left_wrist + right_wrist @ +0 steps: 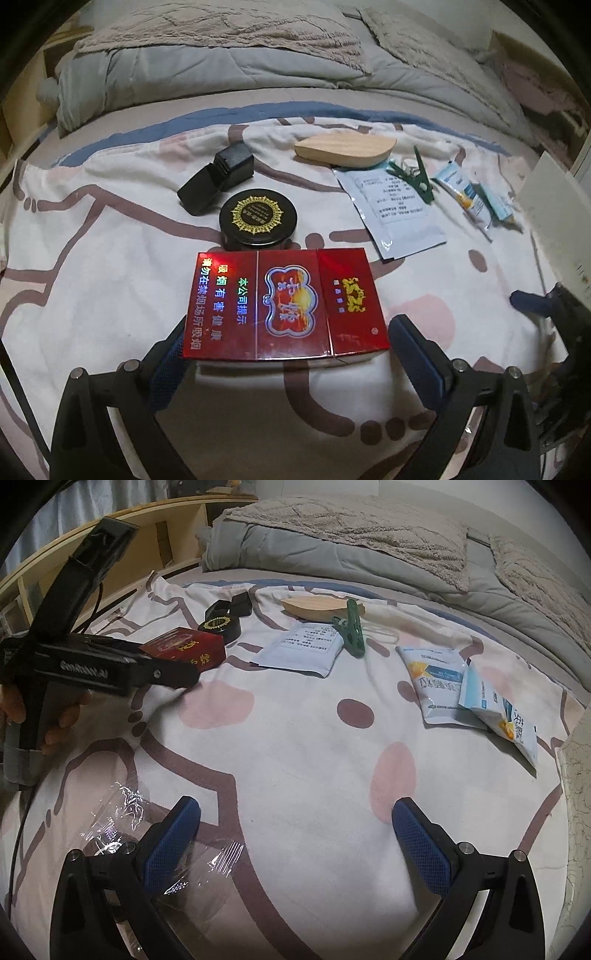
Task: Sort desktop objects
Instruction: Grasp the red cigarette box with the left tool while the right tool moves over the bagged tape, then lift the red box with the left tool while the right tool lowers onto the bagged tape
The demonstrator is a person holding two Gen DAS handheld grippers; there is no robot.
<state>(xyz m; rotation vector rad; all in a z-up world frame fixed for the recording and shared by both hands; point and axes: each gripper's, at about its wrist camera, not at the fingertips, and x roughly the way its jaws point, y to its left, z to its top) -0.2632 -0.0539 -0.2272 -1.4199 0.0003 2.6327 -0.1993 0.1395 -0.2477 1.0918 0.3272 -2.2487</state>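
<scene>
A red cigarette pack (284,304) lies on the patterned cloth between the wide-open fingers of my left gripper (288,350); neither pad clearly presses it. It also shows in the right wrist view (184,648) at the left gripper's tip. Behind it sit a round black tin (258,218), a black box (218,177), a wooden block (345,149), a white sachet (395,210), a green clip (421,177) and blue-white packets (465,686). My right gripper (295,834) is open and empty above the cloth, with clear plastic wrap (122,823) by its left finger.
The patterned cloth (295,738) covers a bed. Grey duvet and beige blankets (351,528) lie at the back. A wooden shelf headboard (110,542) runs along the left. A white board (554,221) stands at the right edge.
</scene>
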